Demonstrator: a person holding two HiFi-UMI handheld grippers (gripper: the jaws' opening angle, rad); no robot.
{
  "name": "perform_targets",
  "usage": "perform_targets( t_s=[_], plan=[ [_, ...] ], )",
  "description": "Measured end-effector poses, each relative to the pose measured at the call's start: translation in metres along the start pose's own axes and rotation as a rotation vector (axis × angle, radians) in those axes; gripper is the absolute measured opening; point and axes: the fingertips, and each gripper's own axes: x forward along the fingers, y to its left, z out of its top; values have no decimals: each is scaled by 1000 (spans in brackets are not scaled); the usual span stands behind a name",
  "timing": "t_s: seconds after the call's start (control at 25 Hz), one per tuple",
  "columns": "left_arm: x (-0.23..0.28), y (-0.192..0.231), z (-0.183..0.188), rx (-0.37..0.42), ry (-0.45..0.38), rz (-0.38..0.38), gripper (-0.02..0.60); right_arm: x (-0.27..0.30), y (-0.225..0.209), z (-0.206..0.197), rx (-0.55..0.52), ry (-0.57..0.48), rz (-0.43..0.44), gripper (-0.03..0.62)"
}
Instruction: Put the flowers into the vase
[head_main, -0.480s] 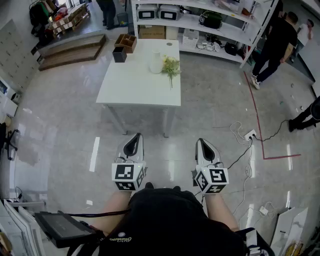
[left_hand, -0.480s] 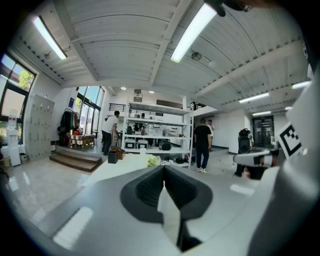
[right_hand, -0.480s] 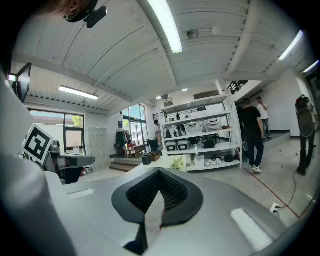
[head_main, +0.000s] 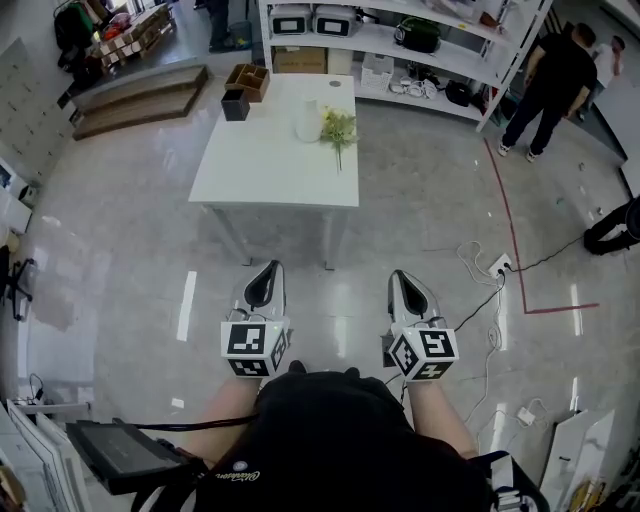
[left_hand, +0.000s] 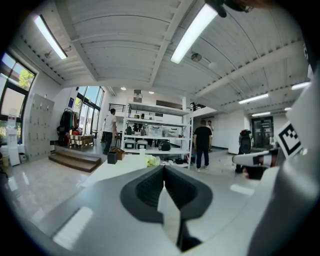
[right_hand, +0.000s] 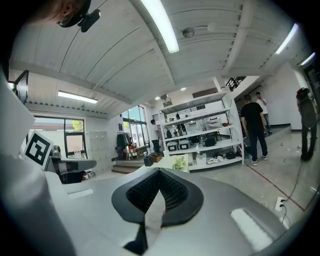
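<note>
Both grippers have edged slightly up the head view. The left gripper (head_main: 267, 270) and the right gripper (head_main: 401, 277) have their fingers together, with nothing between them. The bunch of pale yellow-green flowers (head_main: 338, 127) lies on the white rectangular tabletop (head_main: 270, 170), just beside the white vase (head_main: 308, 122) and well apart from both sets of fingers.

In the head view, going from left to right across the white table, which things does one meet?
black box → white vase → flowers
</note>
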Motion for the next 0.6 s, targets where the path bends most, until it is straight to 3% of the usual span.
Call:
perform_targets(
  t_s=[0.28, 0.6],
  plan=[
    [-1, 13, -4, -14, 8, -3, 6, 6, 8, -5, 15, 19, -3, 0],
    [-1, 57, -8, -28, 7, -21, 8, 26, 38, -11, -12, 31, -37, 0]
  ],
)
